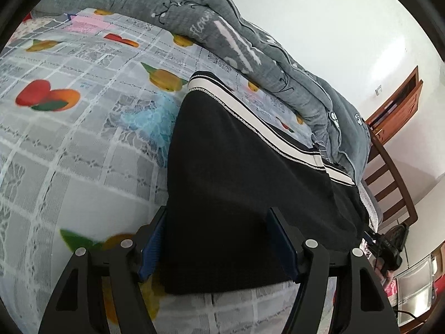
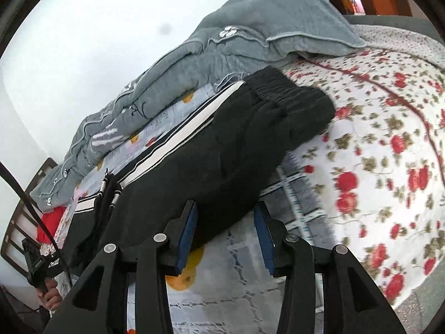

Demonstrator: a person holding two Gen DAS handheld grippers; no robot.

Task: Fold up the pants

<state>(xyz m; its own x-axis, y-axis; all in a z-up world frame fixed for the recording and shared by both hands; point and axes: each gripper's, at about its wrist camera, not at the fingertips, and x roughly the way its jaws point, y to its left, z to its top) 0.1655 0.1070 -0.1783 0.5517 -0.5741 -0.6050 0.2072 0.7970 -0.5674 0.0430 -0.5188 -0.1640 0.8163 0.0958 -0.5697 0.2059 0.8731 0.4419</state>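
Black pants (image 1: 244,183) with a white side stripe lie flat on the bed, legs laid together. In the left wrist view my left gripper (image 1: 219,239) is open, its blue pads on either side of the hem end of the legs. In the right wrist view the pants (image 2: 222,150) run up to the elastic waistband (image 2: 281,89). My right gripper (image 2: 225,233) is open, its pads straddling the near edge of the pants near the seat. The drawstring cords (image 2: 111,192) hang at the left.
The bed has a fruit-print grid sheet (image 1: 69,139) and a red-flowered blanket (image 2: 383,167). A rolled grey quilt (image 1: 222,22) lies along the far side by the wall. A wooden footboard (image 1: 389,178) stands at the bed's end. The other hand-held gripper (image 2: 36,264) shows at lower left.
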